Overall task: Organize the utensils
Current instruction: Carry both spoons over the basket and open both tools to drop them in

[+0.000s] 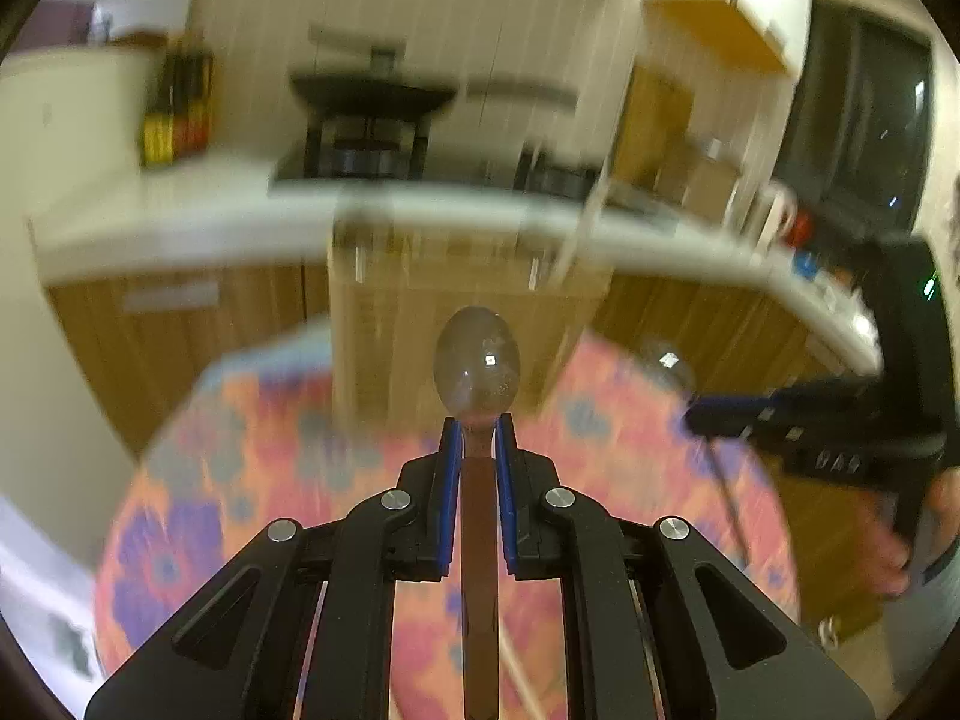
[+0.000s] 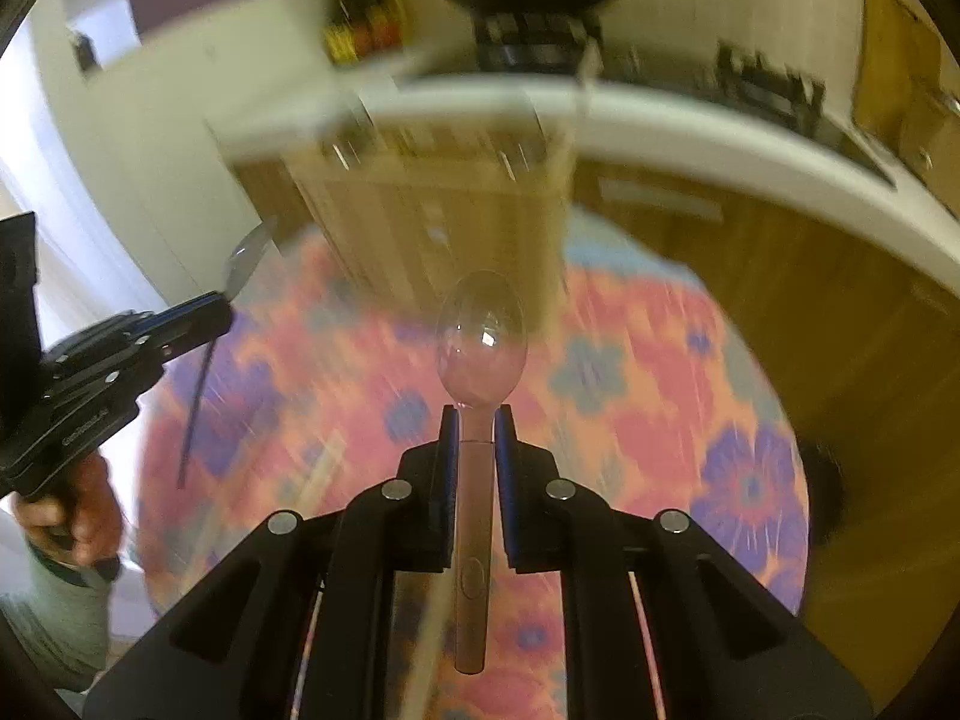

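Note:
In the left wrist view my left gripper [image 1: 478, 420] is shut on a metal spoon [image 1: 477, 360]. Its bowl sticks out ahead of the fingertips and its brownish handle runs back between the blue pads. My right gripper [image 2: 478, 411] is shut on a second spoon [image 2: 480, 342] the same way, bowl forward. Each gripper also shows in the other's view: the right gripper [image 1: 690, 417] at the right, the left gripper [image 2: 225, 303] at the left, each with its spoon's handle hanging down. Both hover above a round table with a floral cloth [image 1: 252, 480]. A blurred clear box [image 1: 450, 282] stands at the table's far edge.
Behind the table runs a white kitchen counter [image 1: 180, 222] over wooden cabinets, with a stove and a dark pan [image 1: 372, 93] and bottles [image 1: 177, 114]. A person's hand [image 2: 78, 516] grips the left gripper's handle. The clear box [image 2: 420, 192] is blurred by motion.

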`<state>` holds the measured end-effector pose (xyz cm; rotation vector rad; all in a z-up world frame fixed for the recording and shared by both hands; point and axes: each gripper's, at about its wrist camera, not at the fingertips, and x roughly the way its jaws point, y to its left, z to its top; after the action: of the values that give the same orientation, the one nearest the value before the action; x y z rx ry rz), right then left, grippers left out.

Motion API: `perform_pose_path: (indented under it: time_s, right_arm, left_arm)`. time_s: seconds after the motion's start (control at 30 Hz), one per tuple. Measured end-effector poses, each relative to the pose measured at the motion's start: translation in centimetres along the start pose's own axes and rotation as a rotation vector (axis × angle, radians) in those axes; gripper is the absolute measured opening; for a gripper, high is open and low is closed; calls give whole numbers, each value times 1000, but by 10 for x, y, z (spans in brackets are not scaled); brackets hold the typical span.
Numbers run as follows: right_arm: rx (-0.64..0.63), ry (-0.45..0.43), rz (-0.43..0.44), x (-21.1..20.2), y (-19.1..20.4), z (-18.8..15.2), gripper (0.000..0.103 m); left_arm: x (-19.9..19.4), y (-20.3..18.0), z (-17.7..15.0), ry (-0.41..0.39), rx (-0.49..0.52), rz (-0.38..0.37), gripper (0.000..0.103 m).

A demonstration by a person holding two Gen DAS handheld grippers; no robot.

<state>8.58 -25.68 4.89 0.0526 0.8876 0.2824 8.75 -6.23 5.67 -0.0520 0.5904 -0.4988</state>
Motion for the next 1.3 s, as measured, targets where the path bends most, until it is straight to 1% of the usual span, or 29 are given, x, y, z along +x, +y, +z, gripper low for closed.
perform_pose_path:
  time_s: [0.03, 0.07, 0.1, 0.13, 0.2, 0.27, 0.33, 0.43, 0.53, 0.6, 0.7, 0.77, 0.83, 0.97, 1.03, 1.07, 1.2, 1.3]
  right_arm:
    - [-11, -30, 8, -6, 1, 7, 9]
    - [-19, -70, 7, -13, 2, 16, 9]
    - [-24, -124, 8, -21, 5, 28, 9]
    - [-26, -151, 12, -26, 5, 36, 9]
    - [-29, -221, 22, -33, 7, 56, 9]
    - [-35, -287, 6, -37, 9, 70, 9]
    - [-39, -348, -2, -34, 8, 81, 9]
    - [-9, -430, 8, -29, 3, 96, 9]
    - [23, -525, -18, -27, -4, 109, 9]
    - [33, -565, -44, -28, -5, 113, 9]
    - [51, -603, -78, -17, -10, 120, 9]
    - [64, -609, -77, -7, -14, 122, 9]
    - [66, -620, -102, 4, -16, 122, 9]
    - [71, -620, -122, 22, -20, 118, 9]
    - [70, -622, -137, 29, -21, 115, 9]
    - [72, -624, -143, 31, -22, 114, 10]
    - [80, -607, -136, 39, -25, 108, 10]
    - [74, -582, -128, 42, -25, 102, 10]
  left_arm:
    - [-7, 0, 16, -53, -3, 0, 10]
    - [-13, 1, 24, -83, -6, -5, 10]
    - [-17, 2, 34, -117, -10, -19, 10]
    - [-21, 3, 49, -158, -13, -38, 10]
    - [-24, 4, 70, -222, -12, -39, 10]
    - [-24, 4, 84, -271, -11, -46, 10]
    - [-20, 8, 98, -317, -18, -69, 10]
    - [-11, 13, 111, -366, -31, -74, 10]
    - [9, 19, 121, -386, -54, -66, 10]
    - [19, 22, 123, -392, -61, -57, 10]
    - [36, 28, 123, -402, -70, -49, 10]
    - [47, 33, 122, -405, -73, -32, 10]
    - [55, 37, 122, -410, -77, -12, 10]
    - [70, 46, 118, -404, -90, 18, 10]
    - [74, 50, 113, -416, -94, 59, 10]
    - [75, 50, 112, -417, -96, 65, 10]
    - [81, 50, 106, -412, -78, 102, 10]
    - [80, 50, 99, -392, -67, 106, 10]
